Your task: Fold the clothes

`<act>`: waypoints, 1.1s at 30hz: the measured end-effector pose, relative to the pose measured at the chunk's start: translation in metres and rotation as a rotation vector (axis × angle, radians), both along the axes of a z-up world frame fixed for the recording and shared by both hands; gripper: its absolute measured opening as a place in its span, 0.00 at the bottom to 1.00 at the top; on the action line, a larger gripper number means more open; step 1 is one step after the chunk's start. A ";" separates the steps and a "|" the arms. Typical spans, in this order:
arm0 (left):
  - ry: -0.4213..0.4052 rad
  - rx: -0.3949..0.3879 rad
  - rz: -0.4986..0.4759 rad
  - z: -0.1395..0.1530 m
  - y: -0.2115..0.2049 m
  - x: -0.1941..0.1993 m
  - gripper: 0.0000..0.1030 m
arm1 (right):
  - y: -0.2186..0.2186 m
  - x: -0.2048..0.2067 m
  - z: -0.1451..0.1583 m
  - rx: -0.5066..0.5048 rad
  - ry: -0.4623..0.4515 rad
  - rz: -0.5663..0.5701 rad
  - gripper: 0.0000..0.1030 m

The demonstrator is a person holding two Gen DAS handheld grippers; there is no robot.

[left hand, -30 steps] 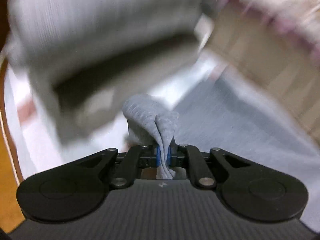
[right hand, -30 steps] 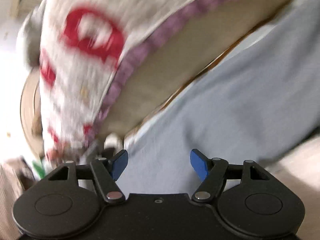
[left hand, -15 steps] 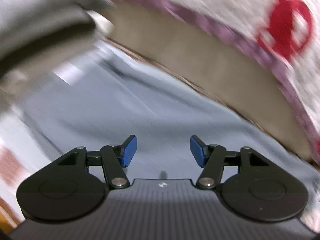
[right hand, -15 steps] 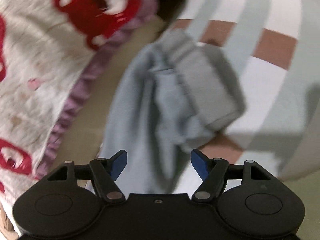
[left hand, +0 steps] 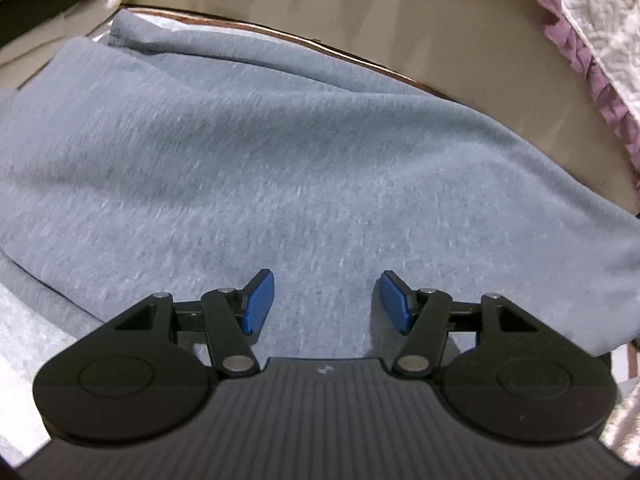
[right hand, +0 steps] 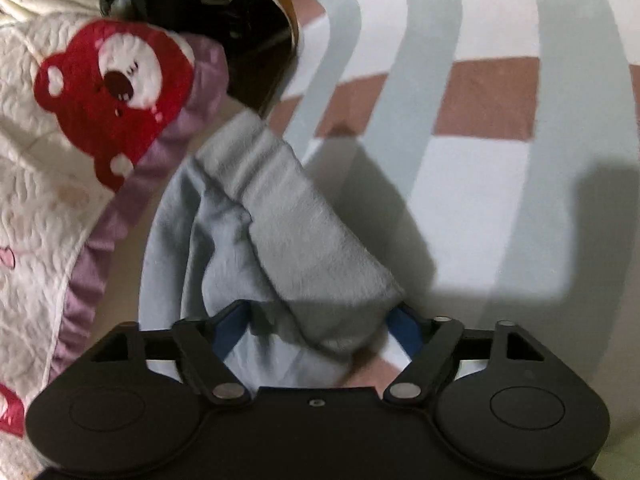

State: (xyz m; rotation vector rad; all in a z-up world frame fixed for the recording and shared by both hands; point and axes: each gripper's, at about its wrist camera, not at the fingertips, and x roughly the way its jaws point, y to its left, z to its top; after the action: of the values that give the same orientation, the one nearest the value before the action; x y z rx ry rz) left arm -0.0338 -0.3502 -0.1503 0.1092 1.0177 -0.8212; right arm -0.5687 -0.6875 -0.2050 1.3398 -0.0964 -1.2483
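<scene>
1. Left wrist view: my left gripper (left hand: 326, 300) hangs low over a blue-grey garment (left hand: 280, 152) that fills the centre of the frame. Its blue fingers (left hand: 258, 302) stand wide apart with nothing between them.
2. Left wrist view: the garment lies spread over a cloth-covered surface, with soft ridges running along its upper edge. A doubled layer shows at lower left. A beige floor (left hand: 440, 32) and a quilt with a purple frill (left hand: 580, 60) sit at upper right.
3. Right wrist view: my right gripper (right hand: 320, 330) has its fingers spread around a bunched end of the garment (right hand: 304, 240) at lower centre. The cloth sits between them, but they are not pressed onto it.
4. Right wrist view: the bunch has a ribbed band (right hand: 236, 156) at centre left. It rests on a striped cloth (right hand: 460, 120); the bear quilt (right hand: 104, 92) is at upper left.
5. Handling judgement: the fabric looks light, limp and non-slippery, and will sag and crease when lifted. I would take hold at the ribbed band or a hem corner, where the layers are thicker.
</scene>
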 end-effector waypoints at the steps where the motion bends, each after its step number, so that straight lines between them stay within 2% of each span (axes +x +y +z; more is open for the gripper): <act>1: -0.011 0.008 -0.004 0.000 -0.002 0.000 0.56 | -0.003 0.004 -0.002 -0.038 -0.001 -0.014 0.93; 3: -0.043 0.018 -0.019 0.004 -0.003 -0.002 0.54 | -0.013 0.016 -0.001 -0.100 0.079 -0.005 0.91; 4: -0.061 0.023 -0.032 0.007 -0.004 -0.001 0.51 | -0.019 0.021 0.000 -0.115 0.124 0.018 0.72; 5: -0.086 0.036 -0.042 0.009 -0.004 0.001 0.44 | -0.025 0.021 0.005 -0.125 0.159 0.046 0.41; 6: -0.113 0.061 -0.027 0.010 -0.004 0.004 0.41 | -0.031 0.020 0.010 -0.137 0.194 0.074 0.37; 7: -0.139 0.088 -0.011 0.011 -0.003 0.007 0.37 | -0.029 0.014 0.028 -0.209 0.220 0.096 0.28; 8: -0.124 0.094 0.018 0.010 0.002 0.012 0.37 | -0.028 0.009 0.045 -0.282 0.246 0.117 0.22; 9: -0.106 0.100 0.047 0.010 0.006 0.017 0.37 | -0.022 0.006 0.067 -0.362 0.307 0.135 0.20; 11: -0.021 0.069 0.116 0.006 0.021 0.029 0.37 | -0.012 -0.002 0.103 -0.460 0.437 0.151 0.19; 12: -0.001 0.065 0.136 0.004 0.025 0.032 0.37 | -0.015 -0.007 0.108 -0.441 0.464 0.154 0.19; 14: 0.003 0.079 0.158 0.004 0.027 0.036 0.37 | -0.027 -0.018 0.100 -0.344 0.529 0.145 0.19; 18: -0.020 0.114 0.175 0.014 0.031 0.042 0.37 | -0.069 -0.004 0.053 -0.142 0.694 0.319 0.24; 20: -0.028 0.128 0.185 0.020 0.034 0.046 0.38 | -0.075 -0.004 0.052 -0.096 0.737 0.334 0.42; 22: -0.035 0.143 0.195 0.026 0.037 0.050 0.40 | -0.081 -0.003 0.052 -0.050 0.779 0.348 0.49; 24: -0.042 0.157 0.205 0.032 0.040 0.054 0.41 | -0.076 -0.009 0.069 -0.040 0.745 0.344 0.51; 26: -0.047 0.126 0.246 0.049 0.058 0.065 0.48 | -0.065 -0.008 0.090 -0.062 0.714 0.335 0.58; 30: -0.005 0.057 0.287 0.075 0.090 0.101 0.49 | -0.044 0.008 0.140 -0.138 0.608 0.348 0.58; 31: -0.017 0.067 0.286 0.080 0.095 0.112 0.50 | -0.038 0.014 0.153 -0.166 0.586 0.357 0.57; 33: -0.039 0.109 0.279 0.083 0.100 0.129 0.52 | -0.030 0.035 0.178 -0.212 0.620 0.368 0.59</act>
State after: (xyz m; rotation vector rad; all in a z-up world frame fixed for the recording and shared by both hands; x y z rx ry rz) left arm 0.0957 -0.2501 -0.0670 0.0733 1.0137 -0.5081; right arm -0.5341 -0.7171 -0.0265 0.7040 0.4259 -1.2409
